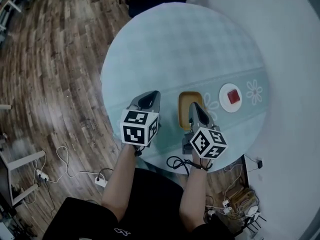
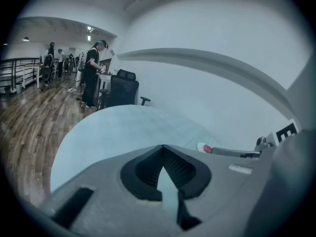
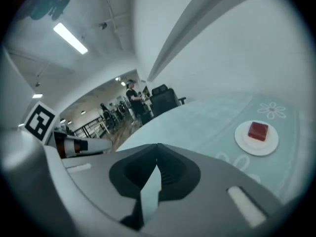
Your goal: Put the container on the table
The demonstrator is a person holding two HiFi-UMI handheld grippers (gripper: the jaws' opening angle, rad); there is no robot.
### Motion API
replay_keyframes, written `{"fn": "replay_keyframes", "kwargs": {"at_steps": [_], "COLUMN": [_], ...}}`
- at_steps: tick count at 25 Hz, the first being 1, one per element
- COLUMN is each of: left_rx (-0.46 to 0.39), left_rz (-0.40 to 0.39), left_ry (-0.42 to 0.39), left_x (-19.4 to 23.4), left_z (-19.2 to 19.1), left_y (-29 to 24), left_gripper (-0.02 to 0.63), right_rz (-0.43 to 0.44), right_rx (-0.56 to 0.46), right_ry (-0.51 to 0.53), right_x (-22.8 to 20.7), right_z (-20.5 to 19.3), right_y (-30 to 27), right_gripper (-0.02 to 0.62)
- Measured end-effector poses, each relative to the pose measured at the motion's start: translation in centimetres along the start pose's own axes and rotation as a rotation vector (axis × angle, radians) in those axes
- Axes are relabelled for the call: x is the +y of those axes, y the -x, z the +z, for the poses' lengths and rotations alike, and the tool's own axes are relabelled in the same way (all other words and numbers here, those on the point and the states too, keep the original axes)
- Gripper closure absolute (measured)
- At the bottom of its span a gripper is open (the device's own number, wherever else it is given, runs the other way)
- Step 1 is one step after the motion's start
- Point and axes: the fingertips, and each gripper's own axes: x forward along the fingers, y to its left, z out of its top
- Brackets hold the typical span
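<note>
**A:** Where's the container?

**B:** Right at your right tongs [image 1: 194, 108]. The yellow-brown container [image 1: 184, 104] sits flat on the worktop [image 1: 180, 49], its near right part hidden under the tip of those tongs; it lies between your two tongs, much closer to the right pair. Judged from that, the putting-down looks done.

**A:** And the tongs themselves?

**B:** Both are clenched and empty. In the left gripper view your left tongs [image 2: 162, 148] meet at the tips, with only pale cloth showing through the slit behind them; the right gripper view shows the same, with nothing pinched in either.

**A:** Why hold them that way?

**B:** My guess is that you have nothing more to carry, so closed tips are less likely to catch the container's rim. Whether the right tongs touch it I cannot tell; their own body covers that spot.

**A:** My arms?

**B:** Both forearms reach forward from your body, roughly side by side, hands under the marker cubes. The tongs point away from you across the worktop, low over its near edge; the left pair angles slightly toward the right pair.

**A:** Anything else close?

**B:** Ahead and to the right of your right tongs a white plate [image 3: 242, 143] carries a red block [image 3: 257, 131]. It stands apart from the container; a straight pull back toward you should disturb neither.
</note>
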Motion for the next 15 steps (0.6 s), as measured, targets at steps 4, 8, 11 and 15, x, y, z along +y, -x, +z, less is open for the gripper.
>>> {"fn": "replay_keyframes", "kwargs": {"at_steps": [4,8,11,15], "left_rx": [-0.136,-0.221,-0.270,-0.339], "left_rz": [-0.038,-0.059,-0.065,-0.033], "left_ry": [-0.021,-0.060,-0.144,-0.237], "left_x": [-3.5,-7.2,-9.5,-11.0], "left_z": [3.6,5.9,8.2,11.1], "left_y": [1.3,2.3,3.8,6.3], "left_gripper": [0.604,0.604,0.604,0.604], "right_rz": [0.056,0.117,0.102,0.078], "right_rx": [-0.147,-0.246,-0.301,-0.361], "right_ry": [-0.034,-0.031,0.025,0.160], "right_x": [-0.3,-0.7,-0.6,0.9], "right_z": [4.6,8.1,11.0,14.3], "right_y": [3.6,7.1,8.9,10.8], "right_gripper": [0.586,0.586,0.586,0.586]}}
